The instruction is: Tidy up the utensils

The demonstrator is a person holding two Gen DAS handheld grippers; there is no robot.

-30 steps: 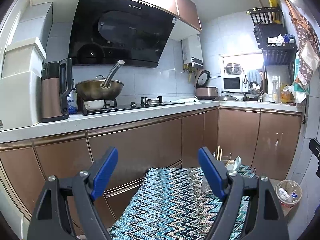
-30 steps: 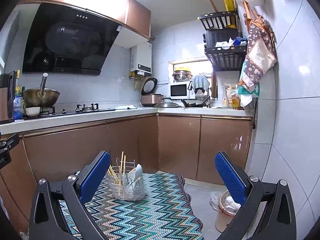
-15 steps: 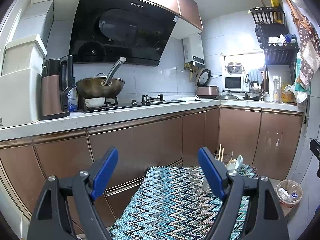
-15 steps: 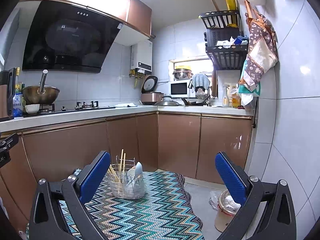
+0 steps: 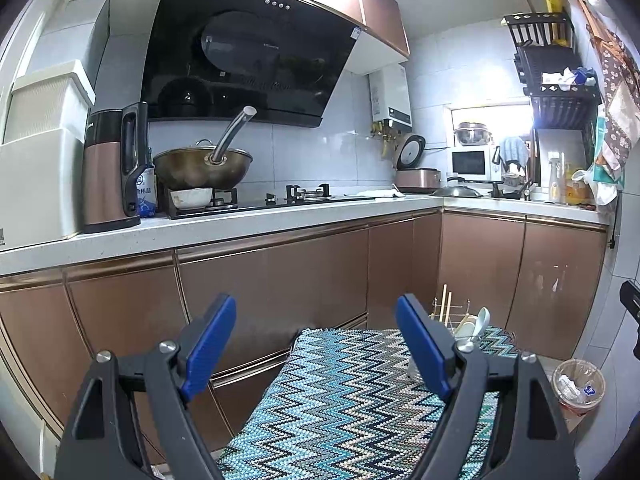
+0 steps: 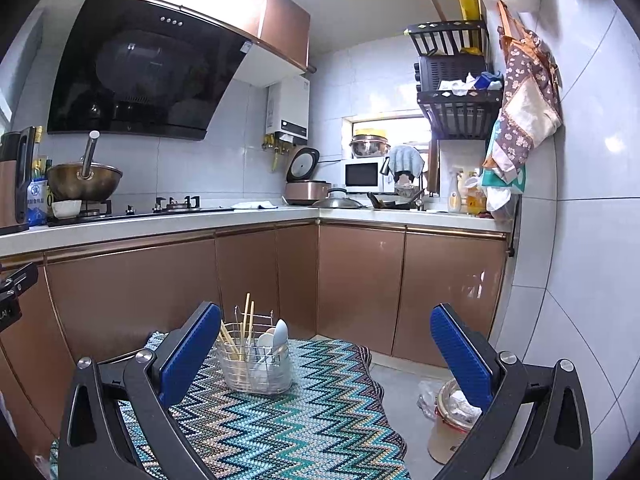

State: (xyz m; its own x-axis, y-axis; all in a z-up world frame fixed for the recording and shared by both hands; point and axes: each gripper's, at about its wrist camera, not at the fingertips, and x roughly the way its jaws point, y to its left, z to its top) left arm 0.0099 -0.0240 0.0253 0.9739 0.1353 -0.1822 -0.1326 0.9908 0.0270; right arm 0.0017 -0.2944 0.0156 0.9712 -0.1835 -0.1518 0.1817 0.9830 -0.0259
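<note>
Utensils — wooden chopsticks (image 6: 247,322) and pale spoons (image 6: 276,334) — standing upright in wire caddy (image 6: 254,364), sitting on zigzag-patterned cloth (image 6: 304,420) near its far edge, well ahead of both tools. Left gripper (image 5: 316,344) hovering above near part of cloth, fingers spread wide, holding nothing; caddy partly hidden behind its right pad. Right gripper (image 6: 326,354) likewise splayed and empty, caddy just inside its left pad (image 6: 190,354). No loose utensils showing on cloth; sorting probably not yet begun or already nearly finished, cannot tell which. For a clean pick, likely: approaching from above, centring jaws on one spoon handle, closing slowly, lifting straight up. Risk judged: tipping the light caddy, snagging neighbouring chopsticks.
</note>
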